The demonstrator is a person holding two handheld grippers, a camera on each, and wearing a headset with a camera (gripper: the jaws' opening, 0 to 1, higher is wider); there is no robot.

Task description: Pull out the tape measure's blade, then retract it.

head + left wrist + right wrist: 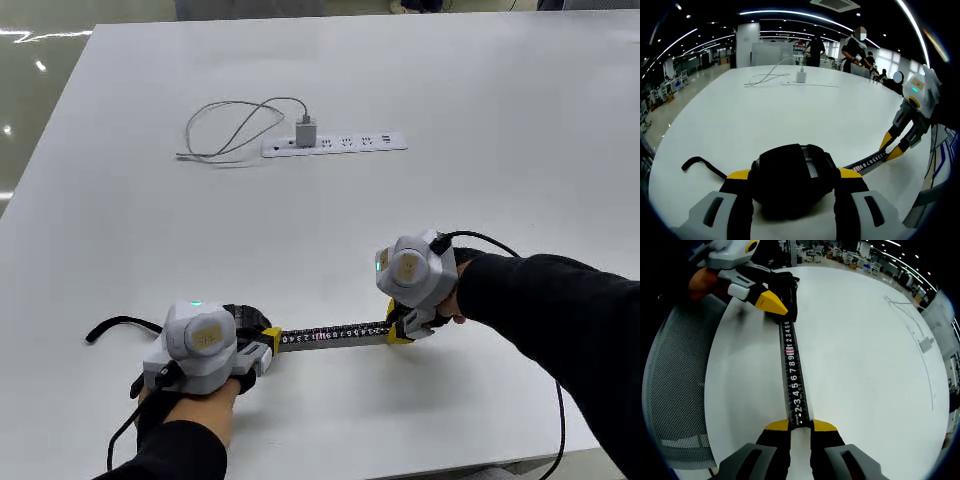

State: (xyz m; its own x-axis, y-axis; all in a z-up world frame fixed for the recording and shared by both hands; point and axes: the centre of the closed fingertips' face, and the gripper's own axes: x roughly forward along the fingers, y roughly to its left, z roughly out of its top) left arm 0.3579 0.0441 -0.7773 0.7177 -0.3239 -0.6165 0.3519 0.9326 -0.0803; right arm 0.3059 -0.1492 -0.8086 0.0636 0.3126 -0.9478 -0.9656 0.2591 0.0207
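- The left gripper (258, 345) sits closest to the near edge of the table (480, 150), towards its left end. Its yellow-tipped jaws are clamped on either side of the tape measure case (792, 170).
- The case is a chunky rounded black lump that looks rubbery and grippy. A black wrist strap (700, 164) trails off its left side and lies loose on the tabletop.
- The blade (791, 370) comes out of the case and runs to the right, roughly parallel to the near edge. It's a thin flat dark strip with white numerals and a red-marked 10, lying low along the surface.
- The right gripper (800, 426) is at the far end of that strip, jaws pinched together on the blade's tip. It looks straight back down the blade at the case.
- That line is what counts, I'd say. Whether pulling more out or feeding it back, the right hand should travel along the blade's long axis while the left just anchors the case.
- The blade looks springy, so it could kink if pulled off that line.
- Way off towards the far edge there's a white power strip (340, 143) with a white charger (305, 130) plugged in and a looped grey cable (225, 125). All of it is well clear of the work.
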